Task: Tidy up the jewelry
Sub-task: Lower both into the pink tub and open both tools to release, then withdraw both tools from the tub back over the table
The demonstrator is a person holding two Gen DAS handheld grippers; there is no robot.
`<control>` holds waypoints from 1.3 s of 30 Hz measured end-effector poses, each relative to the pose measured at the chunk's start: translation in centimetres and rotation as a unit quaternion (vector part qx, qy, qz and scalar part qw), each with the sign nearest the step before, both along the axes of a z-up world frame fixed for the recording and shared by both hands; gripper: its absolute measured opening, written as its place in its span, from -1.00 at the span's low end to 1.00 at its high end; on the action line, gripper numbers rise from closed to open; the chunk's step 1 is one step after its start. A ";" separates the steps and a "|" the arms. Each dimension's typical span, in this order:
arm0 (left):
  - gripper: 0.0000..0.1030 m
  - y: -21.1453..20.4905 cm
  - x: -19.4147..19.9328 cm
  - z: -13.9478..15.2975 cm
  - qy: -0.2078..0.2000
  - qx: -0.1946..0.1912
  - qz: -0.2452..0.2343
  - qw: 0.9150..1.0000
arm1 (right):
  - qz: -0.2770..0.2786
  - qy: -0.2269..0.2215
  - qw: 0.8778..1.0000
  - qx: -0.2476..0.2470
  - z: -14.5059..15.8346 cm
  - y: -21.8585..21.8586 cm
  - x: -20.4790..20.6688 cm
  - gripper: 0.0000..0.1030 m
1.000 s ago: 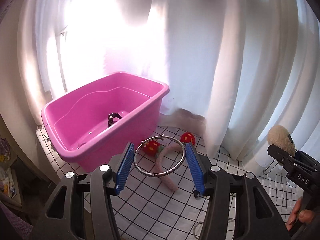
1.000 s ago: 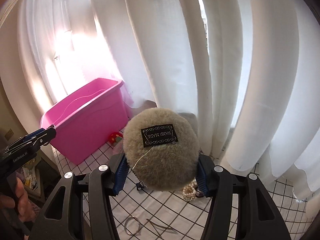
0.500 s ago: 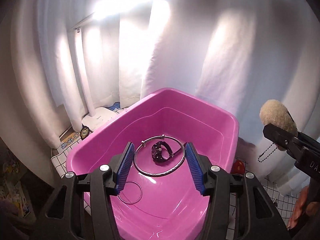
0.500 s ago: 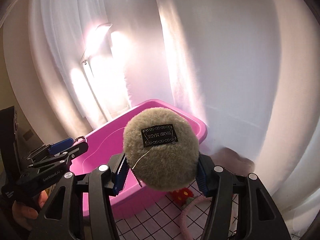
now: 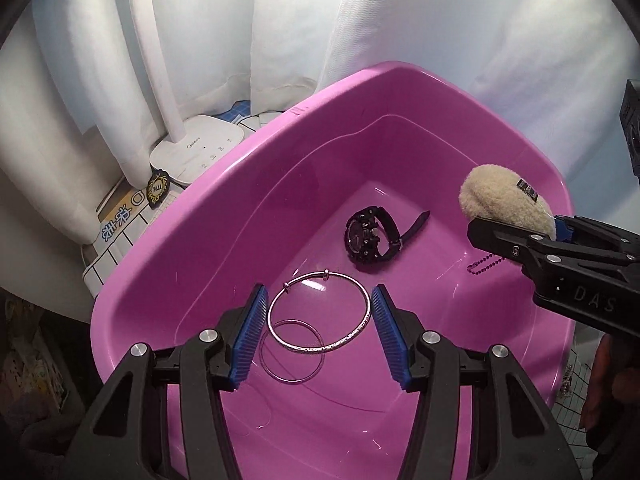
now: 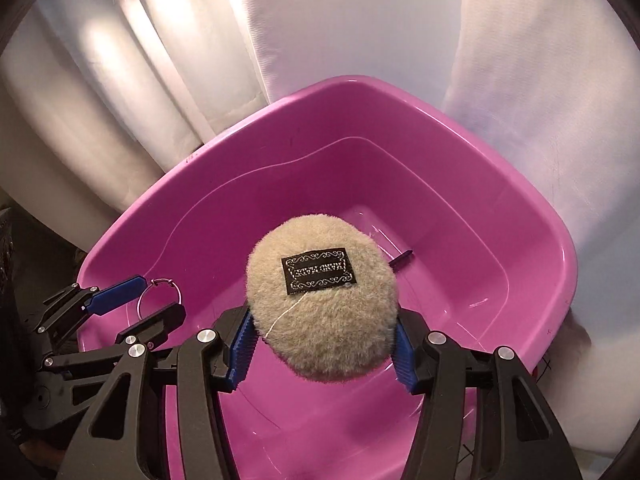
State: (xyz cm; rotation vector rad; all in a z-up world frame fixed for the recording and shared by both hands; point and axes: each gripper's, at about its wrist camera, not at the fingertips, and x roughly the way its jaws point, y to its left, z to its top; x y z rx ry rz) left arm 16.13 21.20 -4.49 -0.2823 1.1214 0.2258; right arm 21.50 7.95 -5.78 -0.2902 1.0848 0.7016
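While "DAS" marks the right claw (image 5: 516, 222) gripping a pompom (image 5: 502, 200), the left claw (image 5: 319, 320) clasps a bangle (image 5: 352, 336) — over the tub (image 5: 240, 184).

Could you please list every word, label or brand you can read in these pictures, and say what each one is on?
"DAS": on the black body of the right hand-held gripper, cut off at the frame edge.
"Midea": on the white lamp base, small, probable.
Black label on the plush pompom: ornate white text, unreadable.
Box beside the pink tub: blue characters, unreadable.
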 end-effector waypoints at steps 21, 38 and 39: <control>0.80 1.4 0.7 -0.6 0.057 0.004 0.013 0.998 | -0.030 0.046 0.996 -0.075 -3.7 1.9 2.5 0.33; 0.80 1.1 -0.7 1.2 0.022 0.020 0.011 1.000 | -0.032 0.017 0.996 -0.079 -2.3 1.6 1.2 0.33; 0.80 1.1 -0.8 1.3 0.020 0.020 0.011 1.000 | -0.032 0.014 0.996 -0.078 -2.2 1.6 1.1 0.33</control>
